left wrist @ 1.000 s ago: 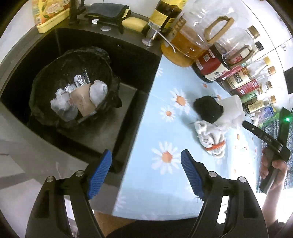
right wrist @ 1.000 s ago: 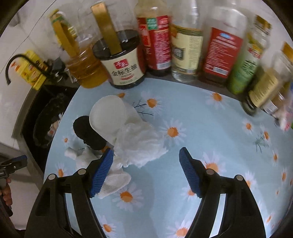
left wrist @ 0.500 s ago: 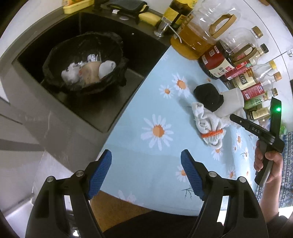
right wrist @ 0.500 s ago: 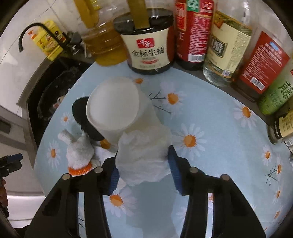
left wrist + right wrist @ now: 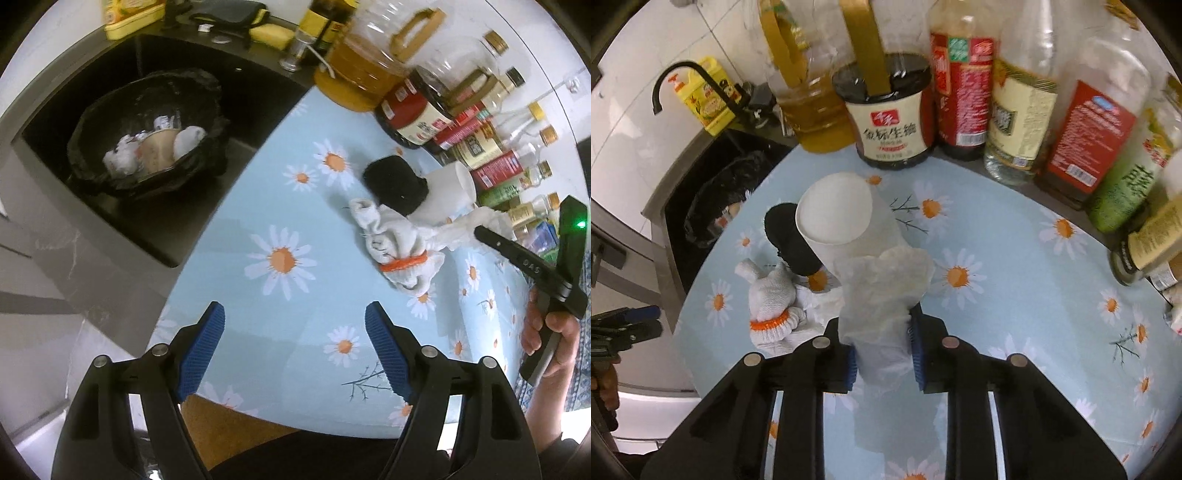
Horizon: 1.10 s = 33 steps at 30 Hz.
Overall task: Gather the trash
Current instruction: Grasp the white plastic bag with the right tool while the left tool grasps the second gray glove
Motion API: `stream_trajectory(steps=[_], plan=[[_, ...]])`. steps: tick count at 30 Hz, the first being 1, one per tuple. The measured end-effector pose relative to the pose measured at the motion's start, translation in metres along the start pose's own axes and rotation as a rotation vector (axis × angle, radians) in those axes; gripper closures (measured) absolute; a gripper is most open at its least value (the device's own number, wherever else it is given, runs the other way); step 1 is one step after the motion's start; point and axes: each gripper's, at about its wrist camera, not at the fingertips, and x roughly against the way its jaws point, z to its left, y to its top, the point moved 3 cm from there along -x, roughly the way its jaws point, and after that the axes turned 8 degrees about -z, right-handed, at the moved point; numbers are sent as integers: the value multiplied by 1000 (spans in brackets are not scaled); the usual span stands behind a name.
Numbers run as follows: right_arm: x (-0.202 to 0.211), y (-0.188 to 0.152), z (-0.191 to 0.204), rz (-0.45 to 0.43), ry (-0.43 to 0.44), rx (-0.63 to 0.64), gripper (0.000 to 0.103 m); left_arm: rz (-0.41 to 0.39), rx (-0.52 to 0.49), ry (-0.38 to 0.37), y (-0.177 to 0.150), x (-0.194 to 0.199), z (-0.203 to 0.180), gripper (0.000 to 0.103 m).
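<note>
Crumpled white tissue (image 5: pixel 882 295) at lower centre of the right wrist view, pinched between the blue pads (image 5: pixel 916 350) of the right gripper (image 5: pixel 884 350), jaws pressed in on it from both sides, its upper part fanning out above the fingers. Same tissue (image 5: pixel 476 225) at the right of the left wrist view, at the tip of the right gripper (image 5: pixel 480 232). Directly behind it, a white paper cup (image 5: pixel 842 218) lying on its side, round end facing the camera, touching the tissue. Left of the cup and against it, a black wad (image 5: pixel 792 240). Below that, a white knitted glove with an orange cuff (image 5: pixel 772 306), bunched up on the blue daisy-print tablecloth (image 5: pixel 1015 295). Across the top of the frame, a row of bottles and jugs: oil jug (image 5: pixel 809 92), dark sauce jar with a white label (image 5: pixel 890 122), red-labelled bottle (image 5: pixel 960 92), others to the right, blurred. At the left edge, a dark sink (image 5: pixel 698 177) with a black-lined trash bin (image 5: pixel 720 199) in it. In the left wrist view, the bin (image 5: pixel 147 129) at upper left, with paper scraps and a brown cup inside; left gripper (image 5: pixel 293 328) at the bottom of the frame, blue pads spread wide, nothing between them, above the near edge of the tablecloth (image 5: pixel 258 314).
</note>
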Motion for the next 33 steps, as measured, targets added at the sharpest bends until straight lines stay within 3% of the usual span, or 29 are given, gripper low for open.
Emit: stream_trajectory(steps=[12,16,25,33], plan=[[63,-16,-11,-115,-29,-84,79,25,-146,-55,14,-20,-46,16],[83,-24,-17,-147,-48,-119,79,44,-203,-73,18,-32,-65,9],[125,-54,-39,-199,-101,-201,79,105,-323,-102,24,-69,-108,9],[144,-85,-56,-217,-129,-287,79,124,-463,-33,23,-102,-134,10]])
